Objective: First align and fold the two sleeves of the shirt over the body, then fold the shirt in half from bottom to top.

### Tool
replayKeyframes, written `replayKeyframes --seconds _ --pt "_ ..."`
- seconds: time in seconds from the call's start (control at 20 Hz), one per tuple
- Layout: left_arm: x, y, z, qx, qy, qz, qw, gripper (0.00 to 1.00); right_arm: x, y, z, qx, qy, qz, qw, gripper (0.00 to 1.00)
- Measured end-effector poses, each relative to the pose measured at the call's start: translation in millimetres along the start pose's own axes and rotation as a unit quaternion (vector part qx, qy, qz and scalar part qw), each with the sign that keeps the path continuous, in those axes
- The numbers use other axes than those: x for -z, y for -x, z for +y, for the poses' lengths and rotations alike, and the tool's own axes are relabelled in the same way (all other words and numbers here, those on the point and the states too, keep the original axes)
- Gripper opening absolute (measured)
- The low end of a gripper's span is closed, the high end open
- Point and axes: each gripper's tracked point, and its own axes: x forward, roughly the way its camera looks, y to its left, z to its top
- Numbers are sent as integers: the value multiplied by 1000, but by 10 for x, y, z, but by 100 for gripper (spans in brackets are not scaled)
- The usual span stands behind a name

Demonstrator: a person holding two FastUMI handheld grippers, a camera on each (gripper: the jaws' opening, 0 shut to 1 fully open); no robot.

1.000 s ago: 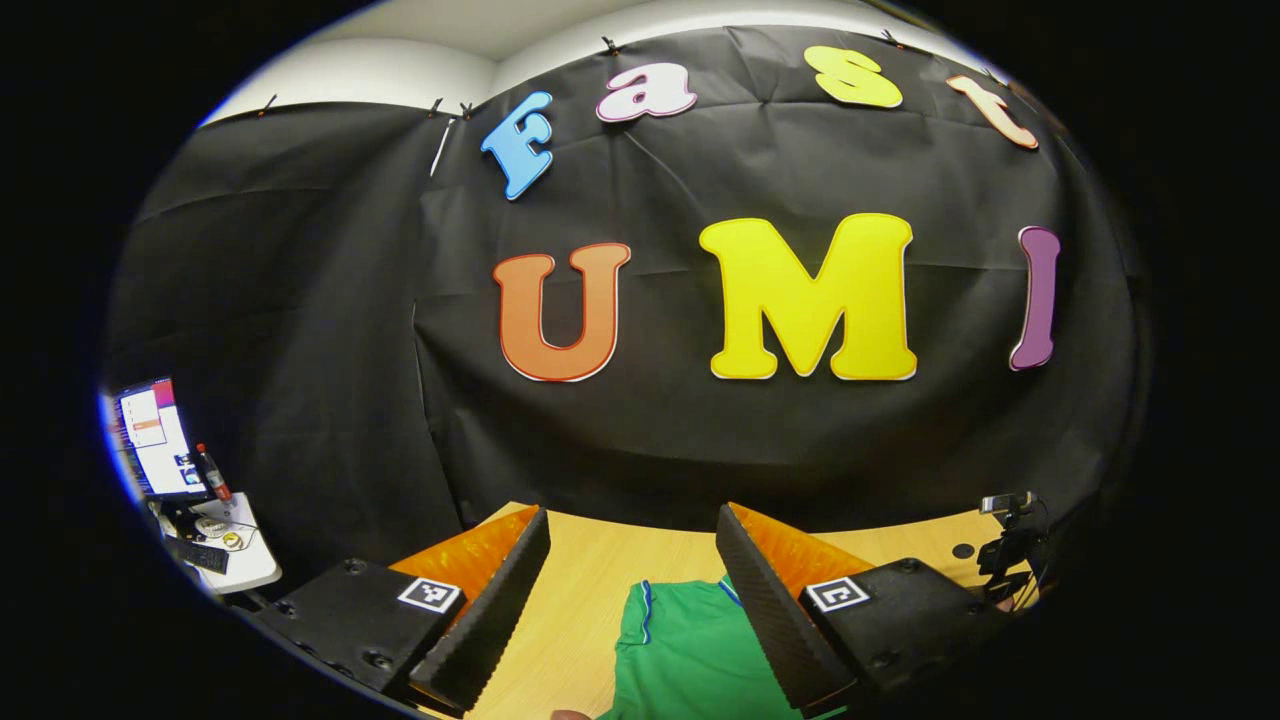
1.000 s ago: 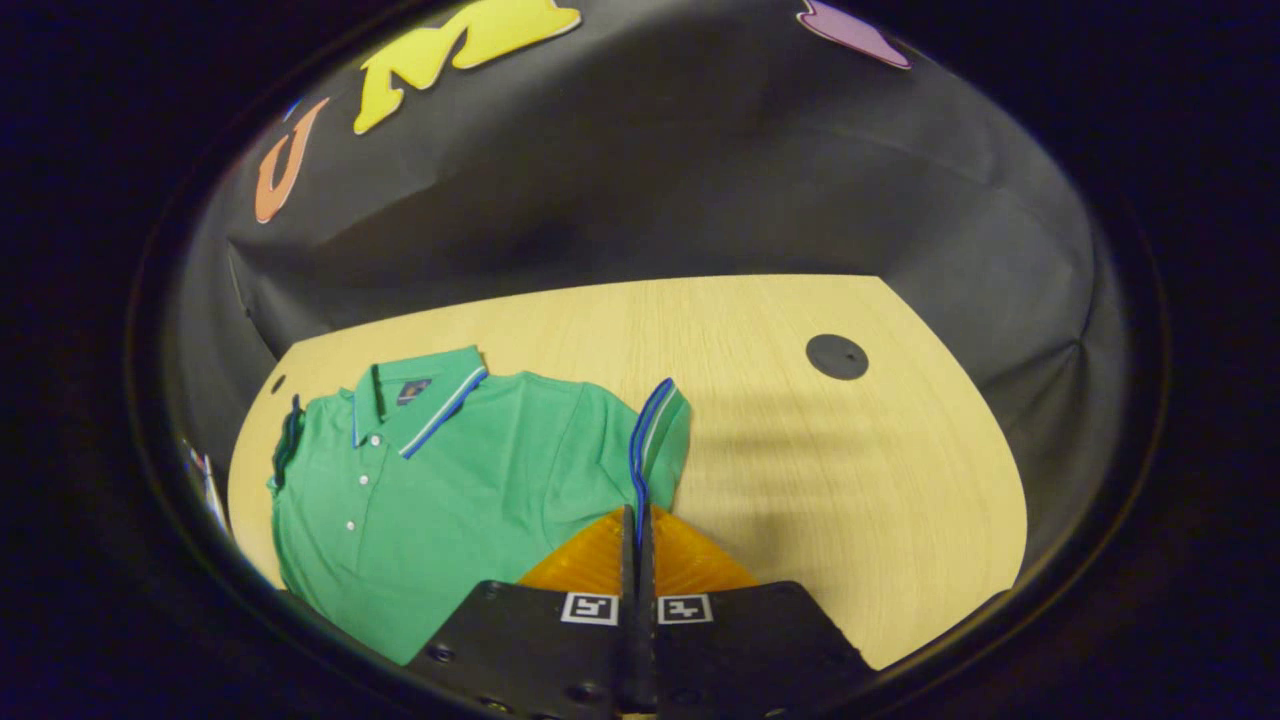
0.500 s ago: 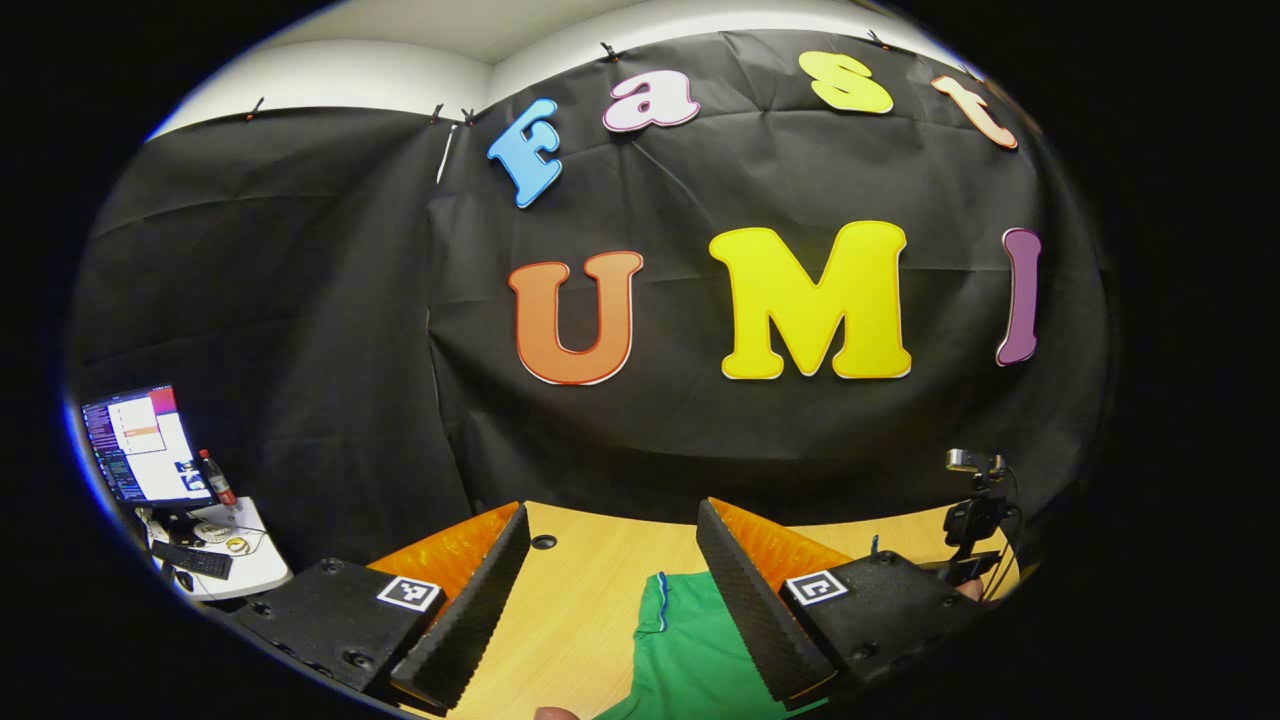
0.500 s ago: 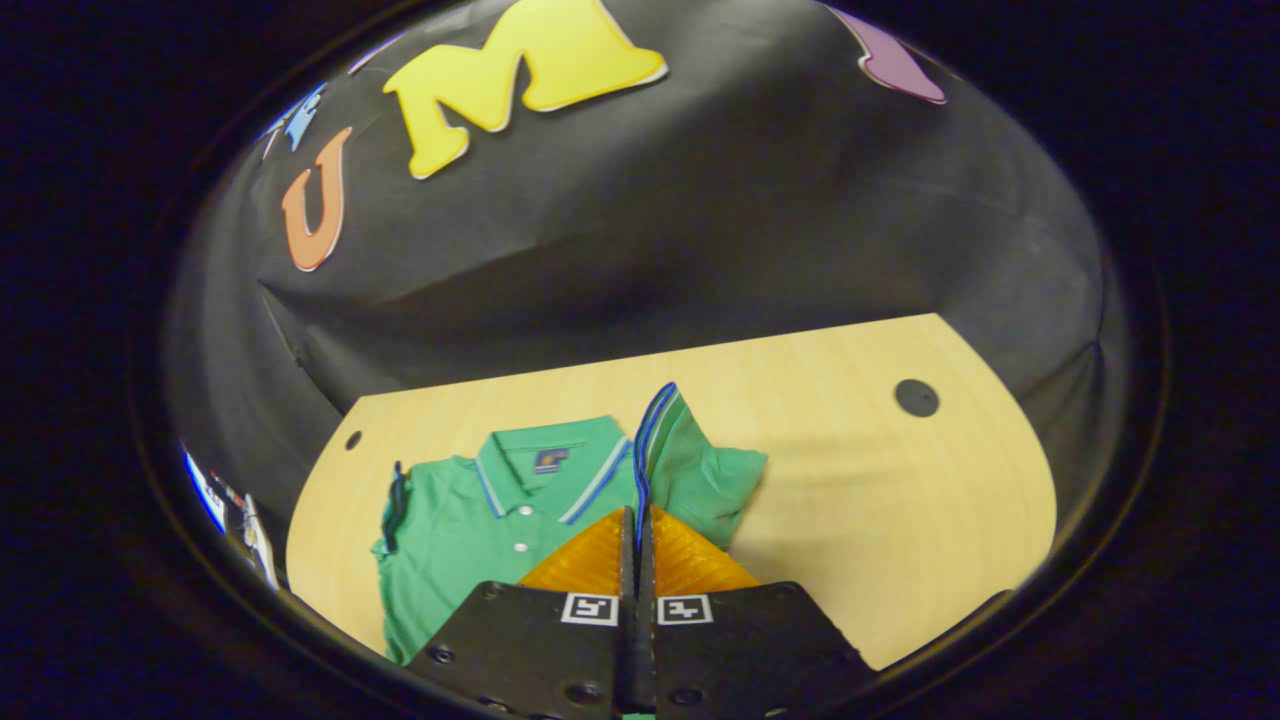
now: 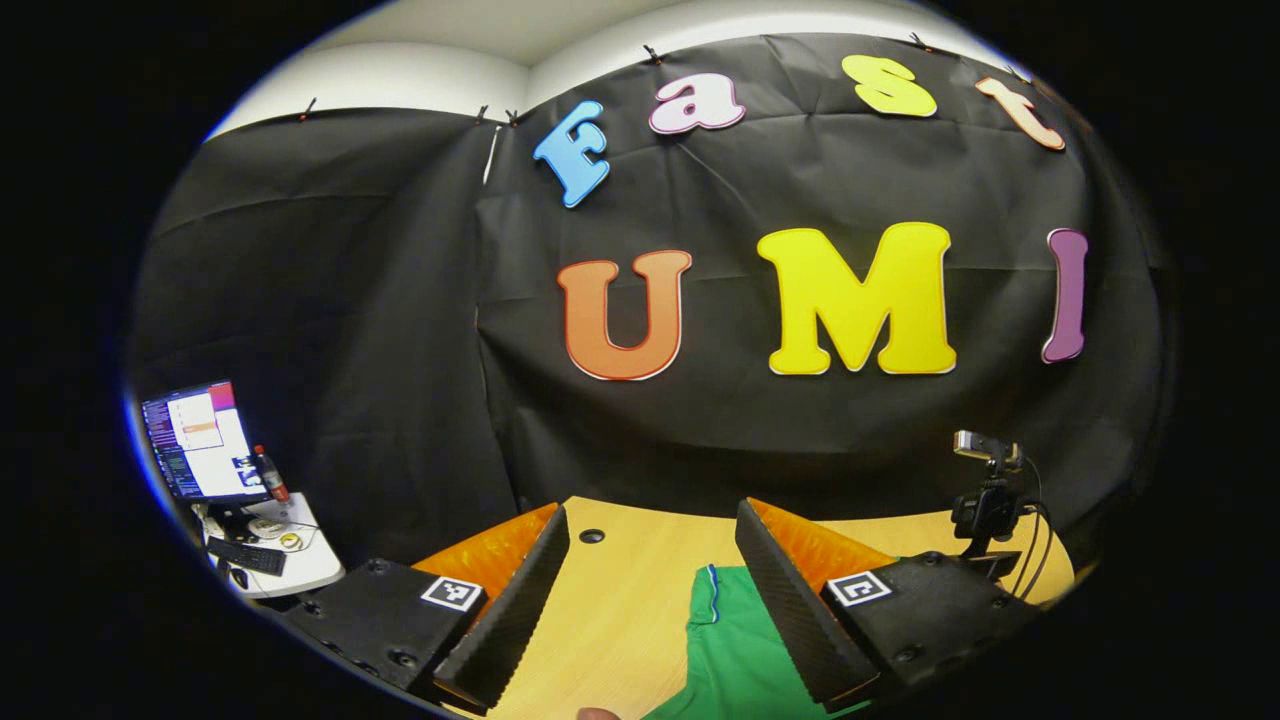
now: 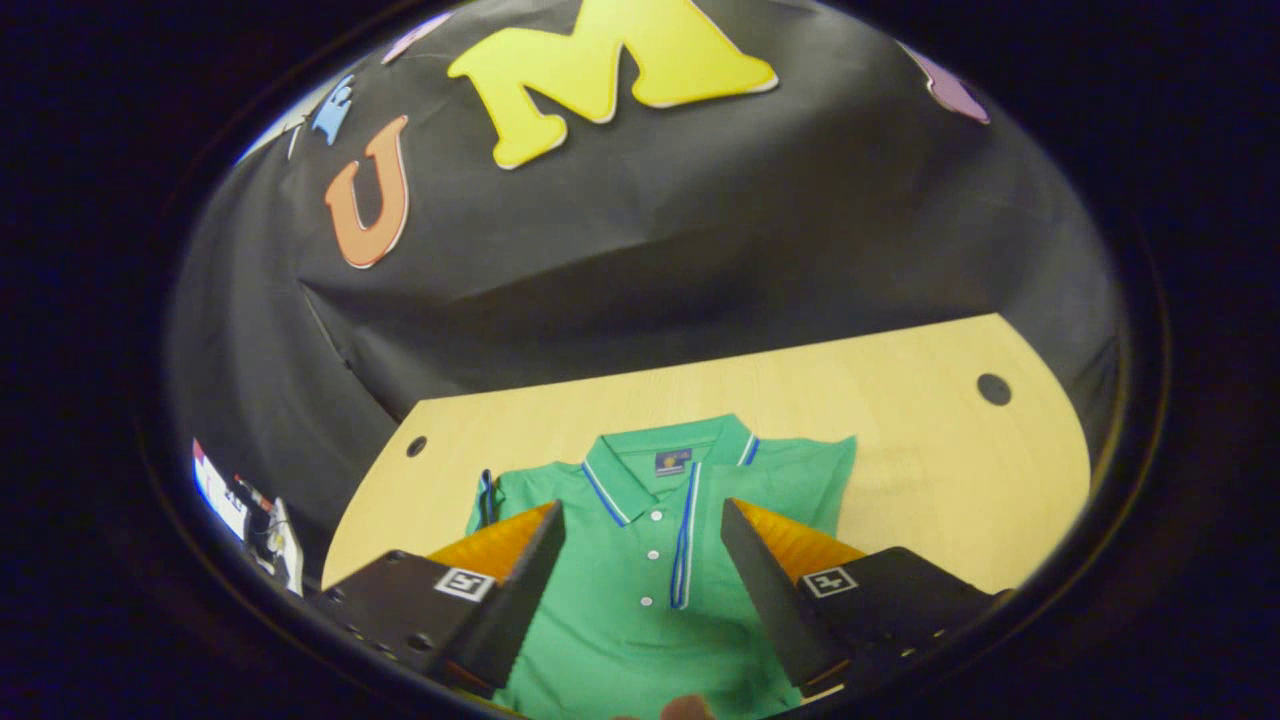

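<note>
- The pale wood surface (image 6: 900,400) fills the lower half of the right gripper view, with dark round holes near its far corners.
- The green shirt (image 6: 650,560) lies flat at lower centre, collar toward the wall.
- The right hand-held gripper (image 6: 640,580) hangs over it, jaws apart, empty.
- The left hand-held gripper (image 5: 650,600) gapes too.
- A monitor (image 5: 195,440) glows at lower left; a camera (image 5: 985,500) stands at lower right.

The left gripper view sits low over the table (image 5: 640,580), facing nearly level at the booth wall (image 5: 400,330); a green polo shirt (image 5: 735,650) edge lies at 6 o'clock. The right gripper view looks steeply down from close above the polo shirt (image 6: 650,590), table (image 6: 900,440) beyond at 12 o'clock. Both share shirt, table and wall.
</note>
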Motion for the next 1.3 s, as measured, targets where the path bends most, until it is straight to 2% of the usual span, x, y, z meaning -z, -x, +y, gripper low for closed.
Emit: replayKeyframes --seconds 0.15,0.2,0.4,0.6,0.95,1.3 --pt "185 -157 -81 38 0 10 999 100 -201 633 -35 20 20 -50 998 92" --pt "248 -211 -129 53 4 15 998 100 -244 836 -38 27 23 -62 997 96" --pt "509 -471 -263 95 3 32 995 100 -341 1545 -94 60 33 -107 992 96" --pt "735 -762 -361 124 1 53 991 100 -430 2029 -185 90 34 -138 986 95" --pt "1188 -1322 -513 146 -11 84 986 100 -539 2622 -473 151 41 -173 972 96" --pt "1935 -1592 -866 184 -45 142 972 100 -281 2661 -738 196 19 -142 970 96"
